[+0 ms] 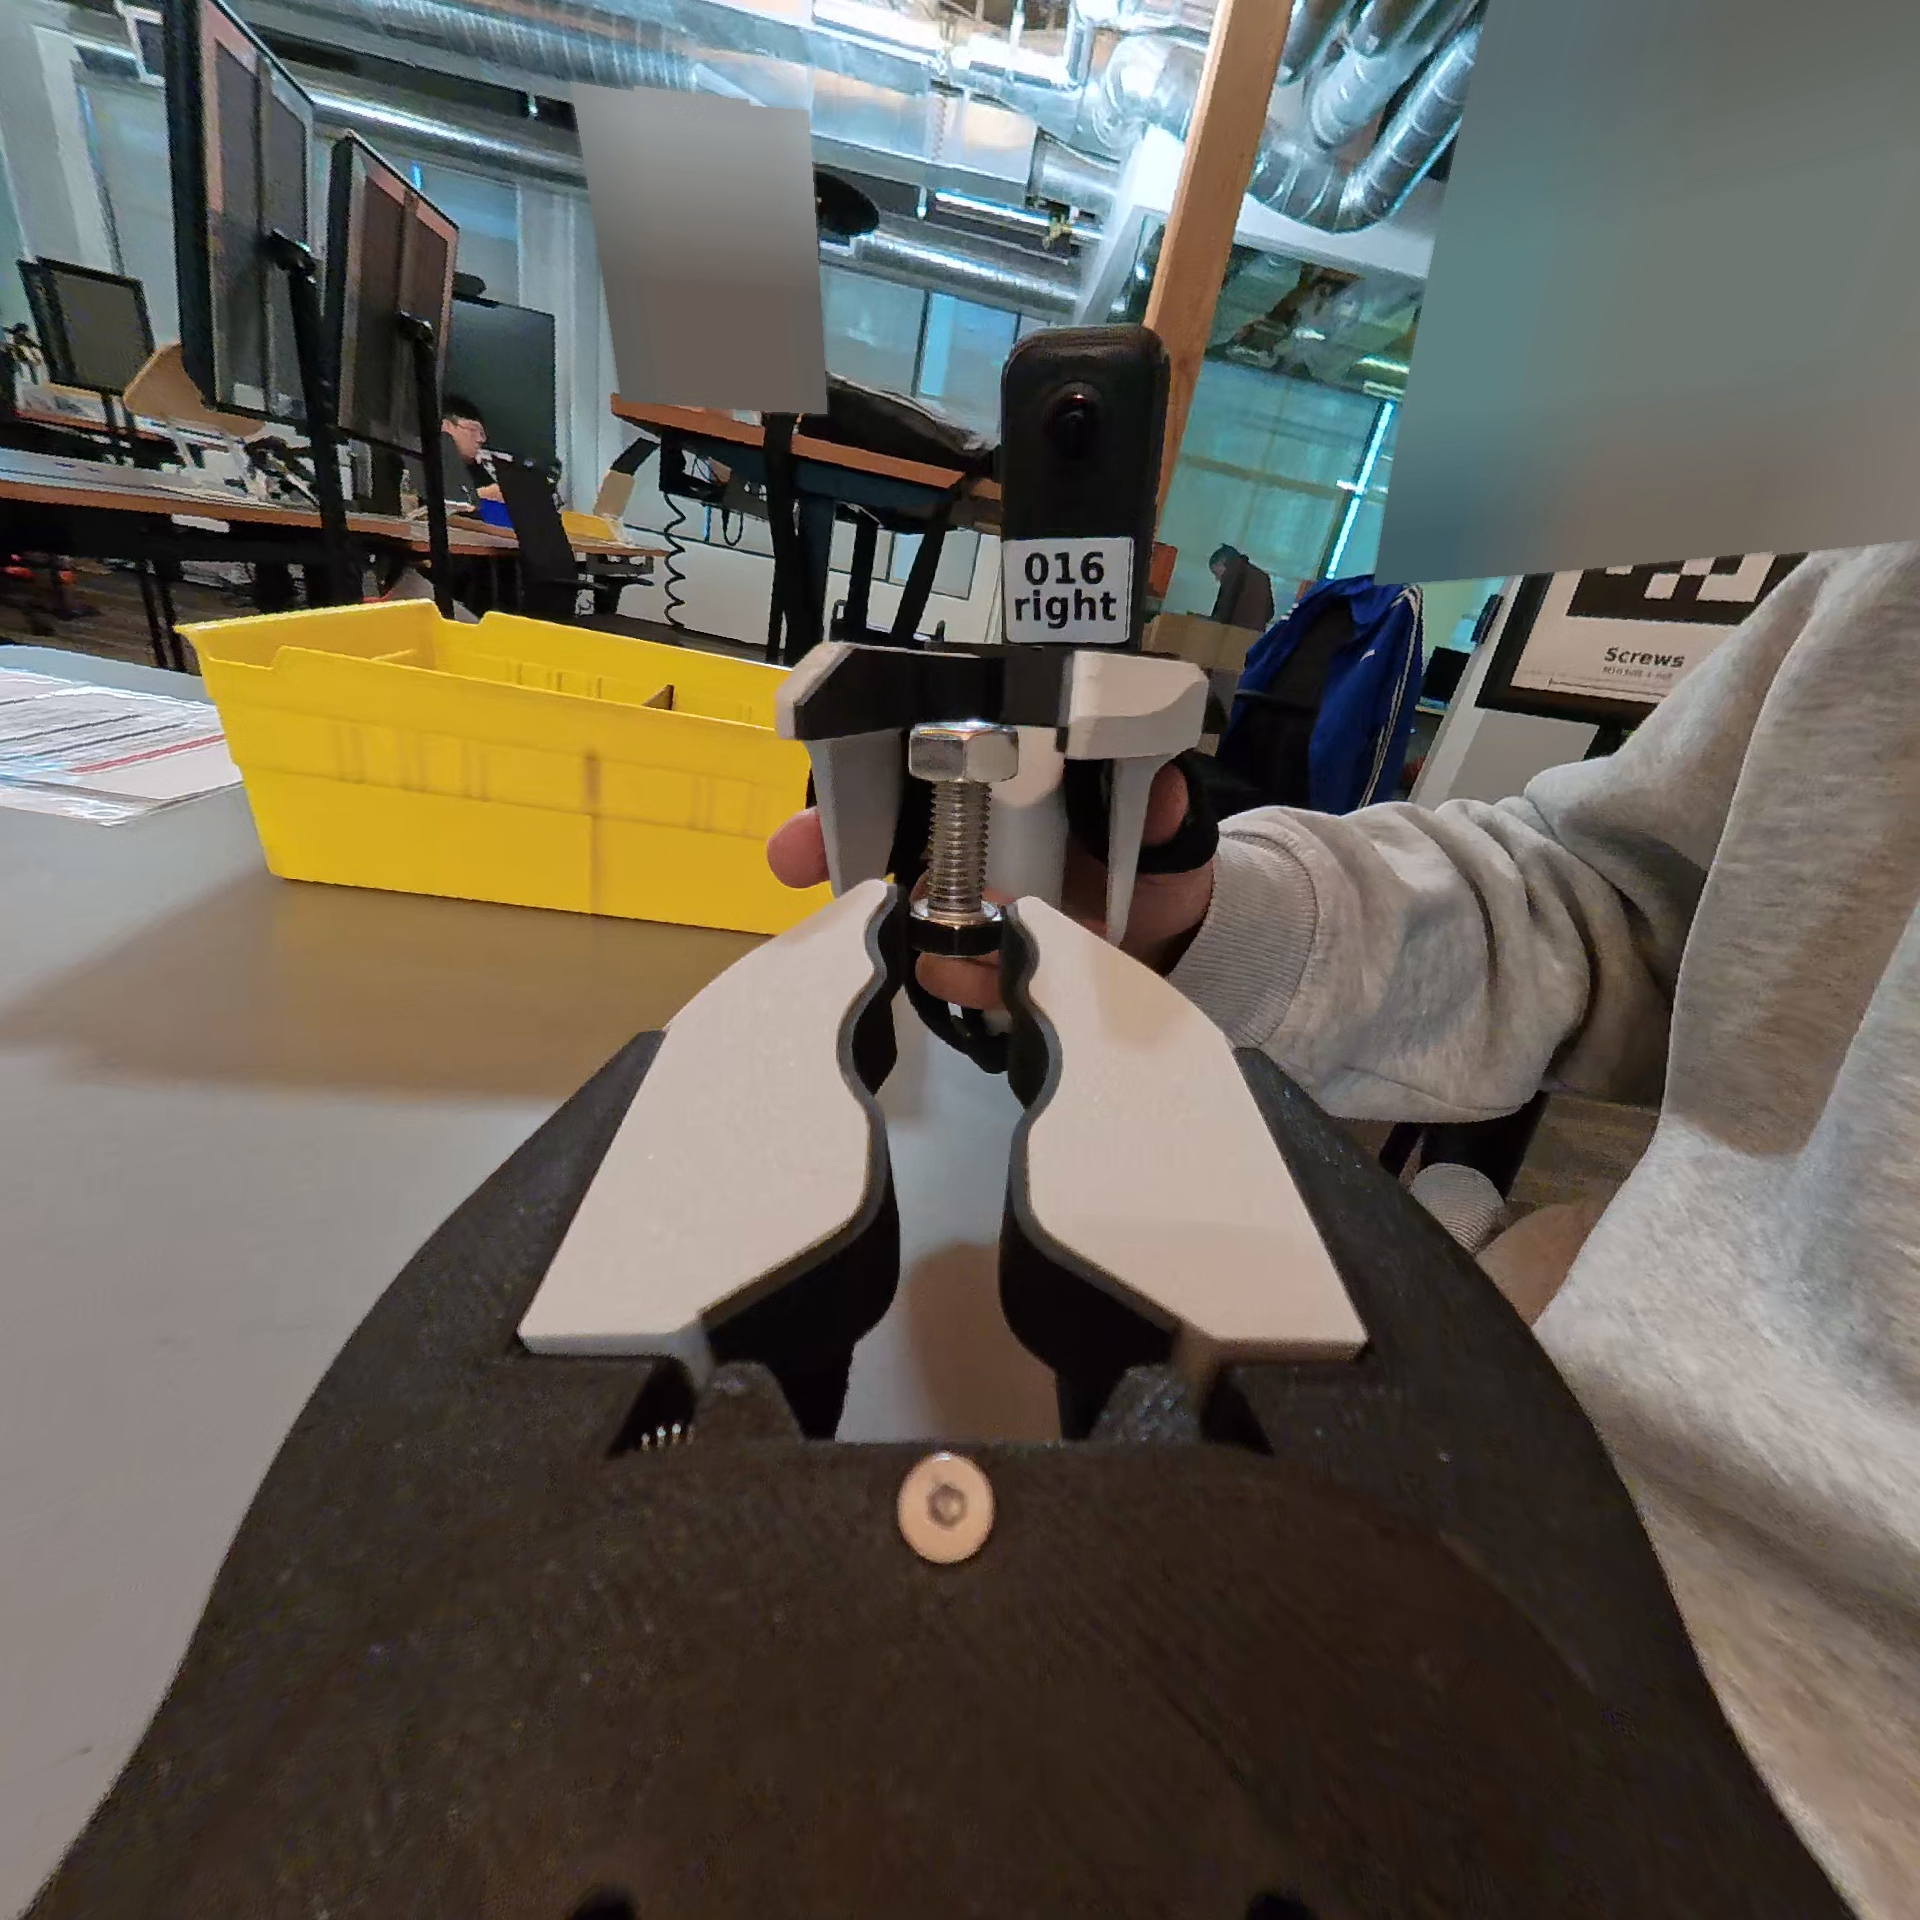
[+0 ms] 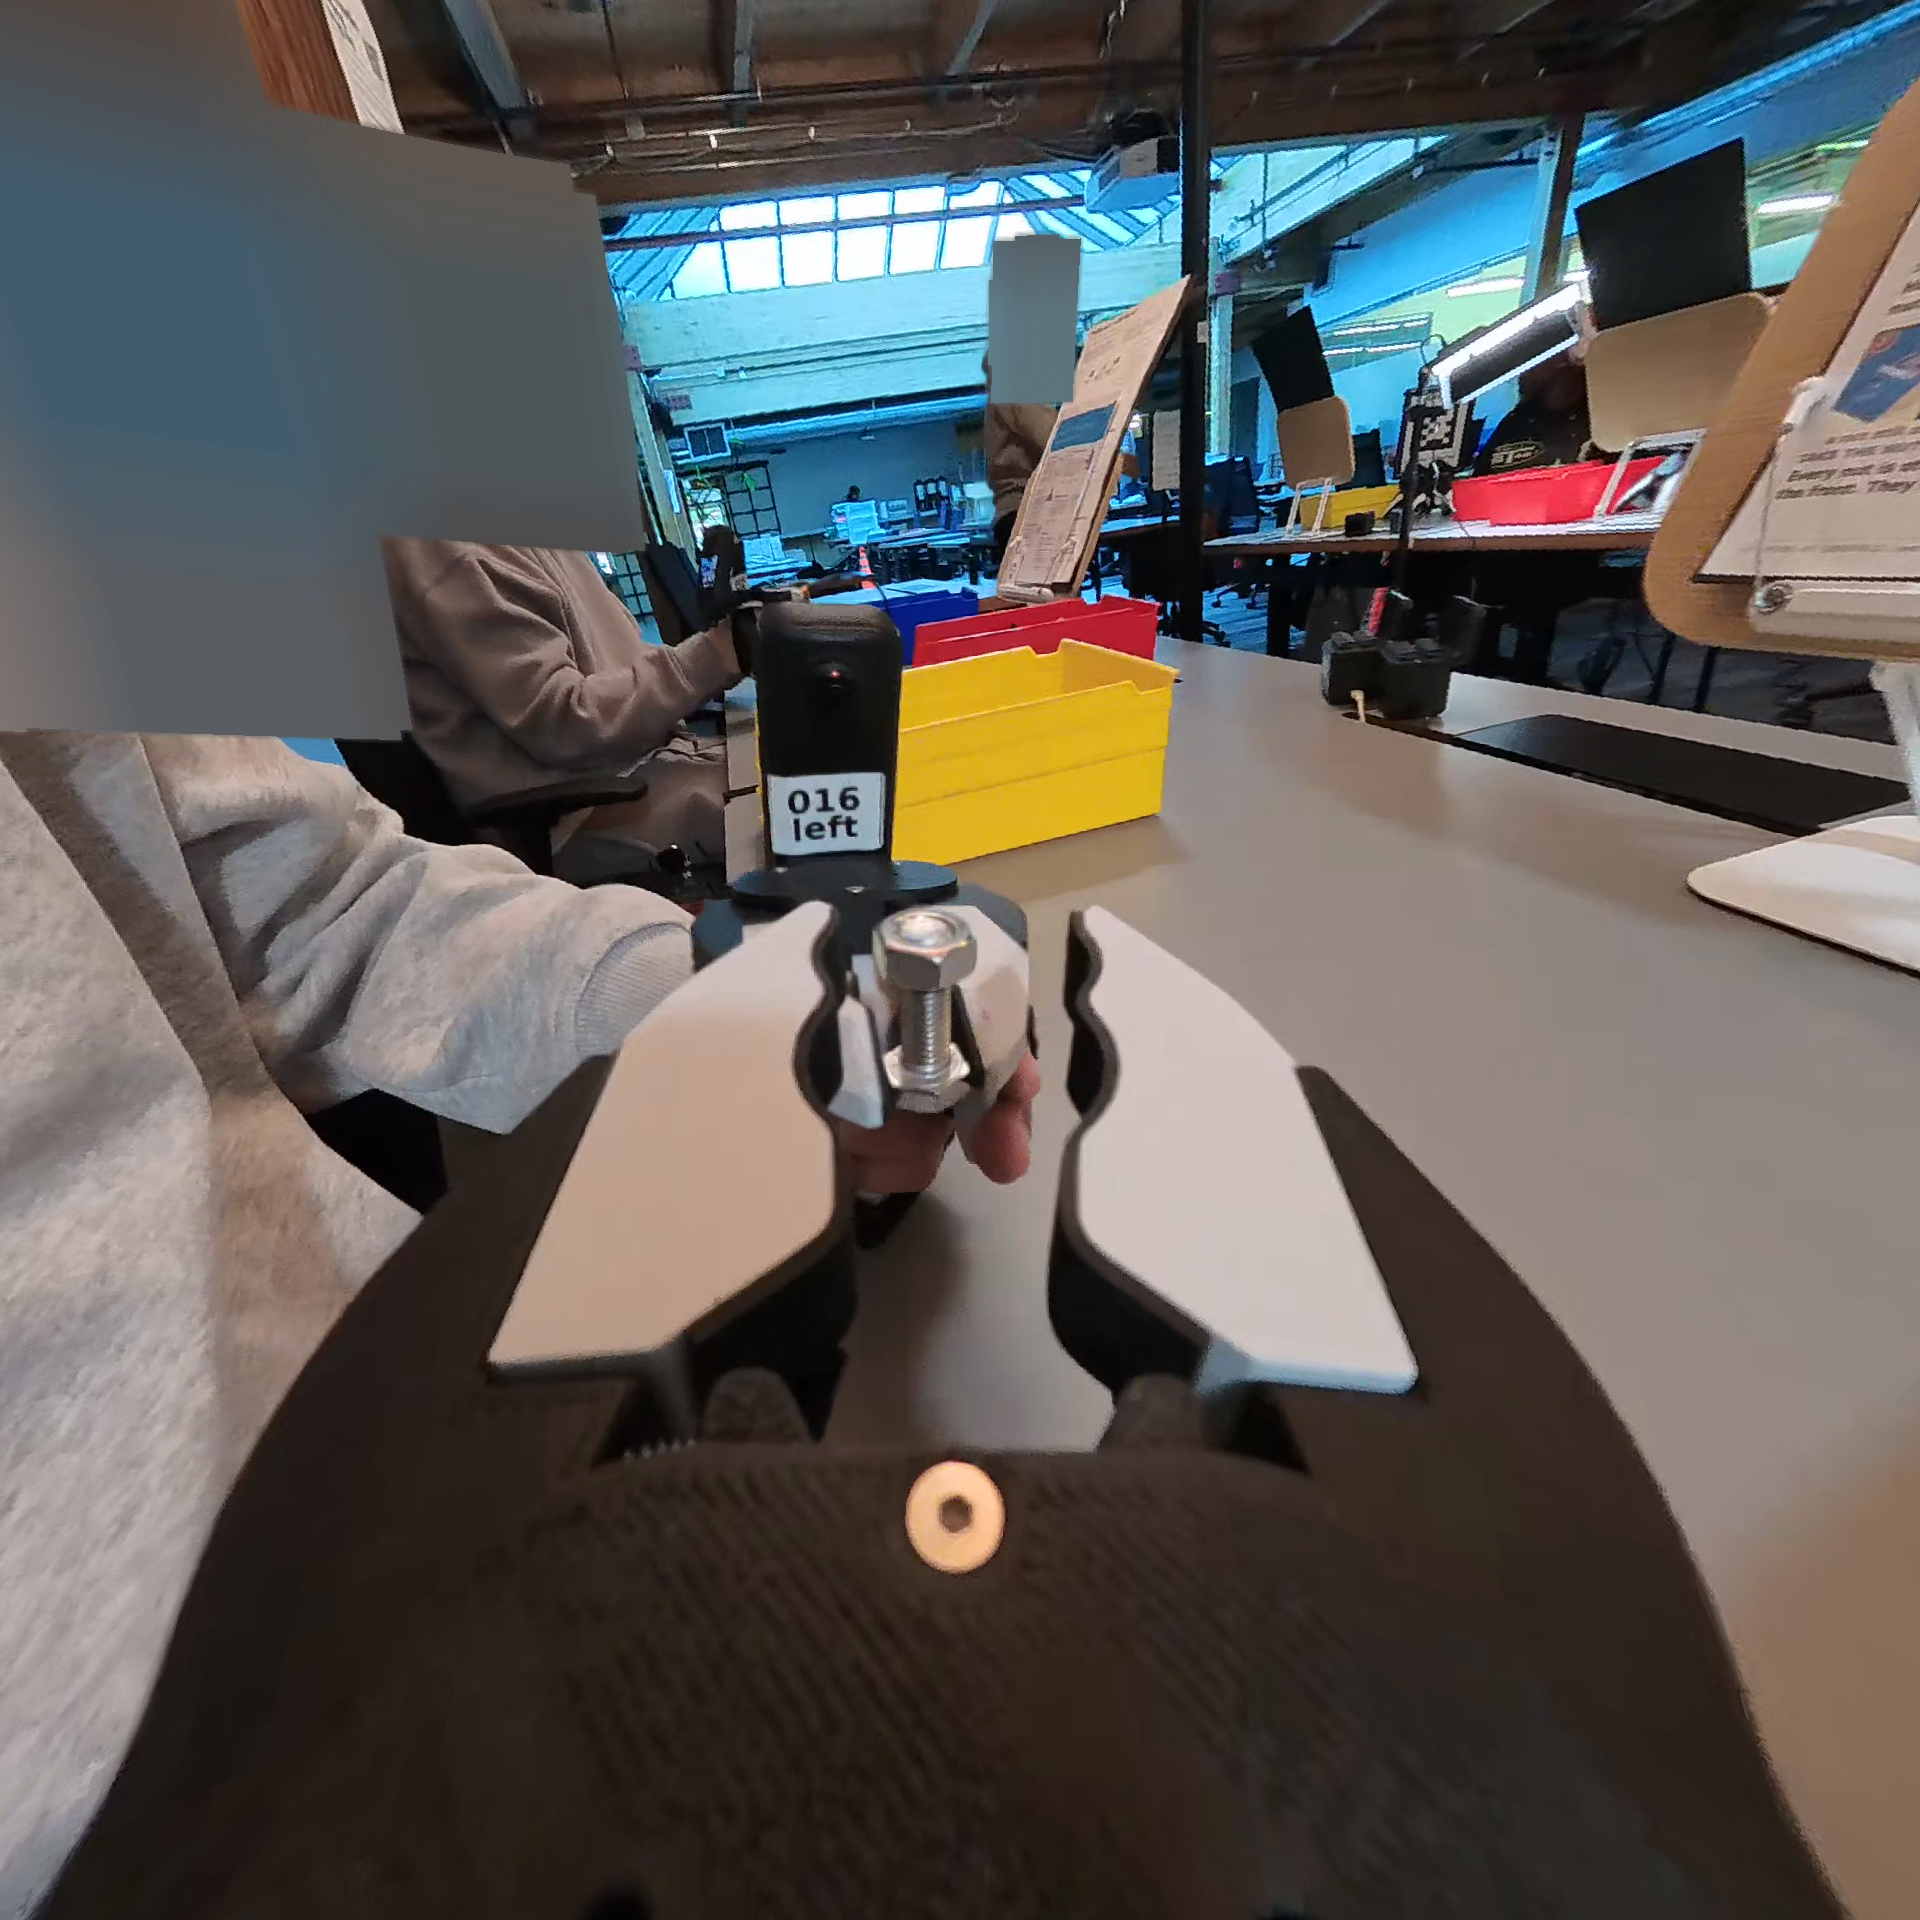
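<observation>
A silver hex bolt (image 1: 958,821) stands upright above the grey table (image 1: 260,1091), head up, with a nut (image 1: 954,920) near its lower end. My left gripper (image 1: 954,904) is shut on the nut and holds the bolt. My right gripper (image 2: 954,920) faces it with its jaws open. The bolt (image 2: 923,997) sits between its fingertips, closer to the left finger (image 2: 727,1091), and I cannot tell whether they touch. The right gripper (image 1: 987,831) shows in the left wrist view with its fingers spread beside the bolt head. The left gripper (image 2: 925,1081) shows end-on in the right wrist view.
A yellow bin (image 1: 468,769) stands on the table behind the grippers and also shows in the right wrist view (image 2: 1029,748), with a red bin (image 2: 1039,629) behind it. Papers (image 1: 83,738) lie far left. A sign stand (image 2: 1818,416) and a black mat (image 2: 1662,758) are at right. Grey sleeves (image 1: 1455,914) flank the grippers. My two grippers' fingertips are within a few centimetres of each other.
</observation>
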Tool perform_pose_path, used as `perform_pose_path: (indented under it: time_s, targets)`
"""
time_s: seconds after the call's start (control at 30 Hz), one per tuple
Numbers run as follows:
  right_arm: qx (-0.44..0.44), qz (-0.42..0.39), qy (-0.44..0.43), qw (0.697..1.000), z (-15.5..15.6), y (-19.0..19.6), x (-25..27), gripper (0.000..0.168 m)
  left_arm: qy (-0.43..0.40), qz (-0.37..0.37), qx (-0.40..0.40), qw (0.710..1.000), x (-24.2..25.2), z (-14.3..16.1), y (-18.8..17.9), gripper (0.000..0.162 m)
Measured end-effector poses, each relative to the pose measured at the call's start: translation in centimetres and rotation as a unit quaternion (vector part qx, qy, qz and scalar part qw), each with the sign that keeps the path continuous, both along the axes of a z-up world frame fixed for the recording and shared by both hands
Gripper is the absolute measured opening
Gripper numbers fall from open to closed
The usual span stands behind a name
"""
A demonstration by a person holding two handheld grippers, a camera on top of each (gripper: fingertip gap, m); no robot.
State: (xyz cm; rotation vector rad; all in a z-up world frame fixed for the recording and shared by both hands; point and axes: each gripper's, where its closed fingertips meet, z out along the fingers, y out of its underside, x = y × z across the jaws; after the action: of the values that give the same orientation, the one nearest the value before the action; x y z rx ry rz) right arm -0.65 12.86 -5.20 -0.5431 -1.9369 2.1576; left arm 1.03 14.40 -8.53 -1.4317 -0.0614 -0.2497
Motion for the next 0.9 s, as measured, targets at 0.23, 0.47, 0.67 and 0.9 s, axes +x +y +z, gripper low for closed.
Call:
perform_pose_path:
  time_s: [0.23, 0.47, 0.67, 0.9]
  targets:
    - [-0.021, -0.069, -0.023, 0.997, -0.8, 3.9, -2.8, 0.039, 0.003, 0.011, 0.013, 1.000, -0.3, 0.6, -0.3, 0.017]
    - [-0.032, -0.029, 0.013, 0.999, 0.7, 2.3, -0.9, 0.045, 0.009, 0.009, 0.005, 1.000, -0.1, 0.3, 0.0, 0.017]
    - [-0.014, -0.011, 0.019, 1.000, 0.5, 0.5, 0.0, 0.044, 0.008, 0.012, 0.005, 1.000, -0.2, 0.3, 0.0, 0.018]
    - [-0.012, -0.027, 0.007, 1.000, -0.1, 1.5, -0.9, 0.043, 0.005, 0.013, 0.009, 1.000, -0.3, 0.3, -0.1, 0.017]
